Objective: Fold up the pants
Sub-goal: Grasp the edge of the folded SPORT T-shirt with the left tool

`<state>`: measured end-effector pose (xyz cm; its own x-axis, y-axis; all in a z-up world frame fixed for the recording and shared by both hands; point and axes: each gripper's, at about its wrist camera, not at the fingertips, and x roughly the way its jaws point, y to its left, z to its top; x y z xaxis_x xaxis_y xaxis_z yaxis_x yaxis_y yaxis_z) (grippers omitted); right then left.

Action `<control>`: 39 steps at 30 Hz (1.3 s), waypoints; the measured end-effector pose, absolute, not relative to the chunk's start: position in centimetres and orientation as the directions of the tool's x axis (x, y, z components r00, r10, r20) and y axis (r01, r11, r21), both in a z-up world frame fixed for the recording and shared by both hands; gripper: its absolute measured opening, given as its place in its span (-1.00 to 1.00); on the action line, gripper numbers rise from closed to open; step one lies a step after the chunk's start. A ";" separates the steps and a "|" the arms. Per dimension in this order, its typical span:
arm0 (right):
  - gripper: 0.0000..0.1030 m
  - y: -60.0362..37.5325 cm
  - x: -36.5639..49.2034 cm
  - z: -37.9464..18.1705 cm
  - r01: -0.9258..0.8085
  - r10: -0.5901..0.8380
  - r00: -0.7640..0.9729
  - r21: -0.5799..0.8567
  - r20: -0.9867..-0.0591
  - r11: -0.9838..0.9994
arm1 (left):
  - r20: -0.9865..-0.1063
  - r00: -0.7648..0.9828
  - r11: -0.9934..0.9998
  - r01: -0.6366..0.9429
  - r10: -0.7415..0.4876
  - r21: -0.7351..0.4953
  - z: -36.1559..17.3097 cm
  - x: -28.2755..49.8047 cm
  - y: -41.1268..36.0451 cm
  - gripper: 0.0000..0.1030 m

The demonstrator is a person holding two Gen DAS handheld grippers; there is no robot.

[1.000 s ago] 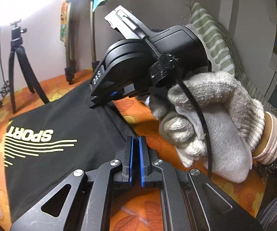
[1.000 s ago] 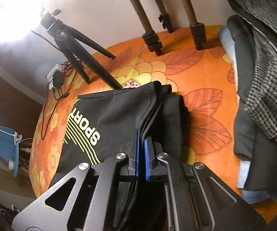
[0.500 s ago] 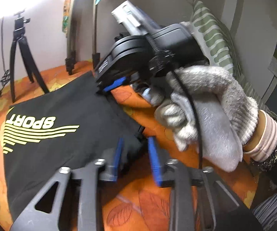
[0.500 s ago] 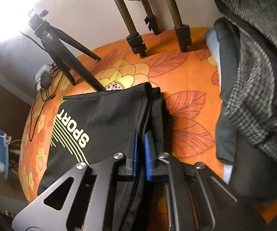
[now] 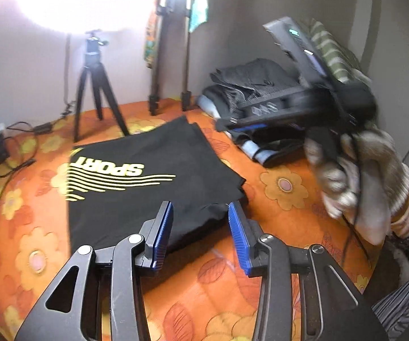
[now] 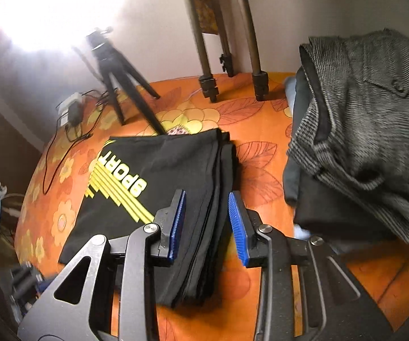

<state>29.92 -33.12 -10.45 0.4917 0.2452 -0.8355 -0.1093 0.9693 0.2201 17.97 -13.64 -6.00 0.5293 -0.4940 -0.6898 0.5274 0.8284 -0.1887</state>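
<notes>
On the orange flower-print bedcover [image 5: 284, 199] lie the folded black pants with yellow SPORT lettering [image 5: 147, 176], flat, layered edges stacked. My left gripper [image 5: 200, 227] hovers over their near corner, blue-padded fingers [image 5: 164, 227] apart and still opening, gripping nothing. My right gripper [image 6: 207, 221] hangs above the stacked fold edge, jaws likewise opening, pads clear of cloth. My gloved right hand [image 5: 357, 176] shows blurred.

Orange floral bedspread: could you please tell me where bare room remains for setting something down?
Free: the strip between the folded black SPORT pants and the grey clothes pile, and the orange floral bedspread nearest the camera. Crowded: the back, with the black tripod and cables.
</notes>
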 end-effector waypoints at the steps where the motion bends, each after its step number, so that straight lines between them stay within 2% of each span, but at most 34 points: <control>1: -0.36 -32.9 29.3 -10.0 -0.118 0.244 0.495 0.214 -0.834 0.970 | -0.687 0.538 0.834 0.519 -0.489 -0.187 -5.6 17.7 -13.3 -0.24; 6: -0.26 -31.9 26.5 -8.2 -0.152 0.244 0.511 0.192 -0.824 0.969 | -0.678 0.579 0.864 0.473 -0.452 -0.172 -4.0 16.7 -11.7 -0.09; 11: -0.19 -30.5 24.4 -6.9 -0.193 0.251 0.524 0.174 -0.814 0.966 | -0.669 0.611 0.878 0.458 -0.423 -0.137 -3.0 15.8 -10.5 -0.08; 15: -0.03 -29.4 24.1 -6.5 -0.209 0.247 0.543 0.155 -0.803 0.965 | -0.670 0.616 0.885 0.446 -0.415 -0.137 -3.3 15.8 -9.4 -0.01; 21: 0.10 -29.0 25.3 -7.0 -0.196 0.263 0.555 0.183 -0.789 0.963 | -0.688 0.611 0.899 0.415 -0.390 -0.142 -4.4 16.6 -7.7 -0.01; 23: 0.23 -29.0 26.1 -7.2 -0.198 0.283 0.557 0.206 -0.781 0.958 | -0.694 0.607 0.903 0.400 -0.387 -0.153 -4.8 17.0 -7.1 -0.01; 25: 0.56 -29.2 27.0 -7.6 -0.210 0.325 0.553 0.249 -0.767 0.946 | -0.706 0.588 0.908 0.365 -0.394 -0.203 -5.5 17.9 -5.9 0.06; 26: 0.59 -29.4 27.5 -7.8 -0.204 0.334 0.554 0.265 -0.762 0.942 | -0.712 0.574 0.909 0.332 -0.405 -0.250 -6.0 18.6 -5.0 0.06; 30: 0.60 -30.7 29.9 -9.0 -0.156 0.306 0.542 0.264 -0.783 0.952 | -0.737 0.536 0.911 0.214 -0.411 -0.353 -8.0 20.7 -2.0 0.07; 39: 0.60 -32.9 34.5 -11.6 -0.045 0.361 0.456 0.384 -0.813 0.922 | -0.763 0.432 0.860 0.062 -0.481 -0.507 -12.3 23.2 0.4 0.08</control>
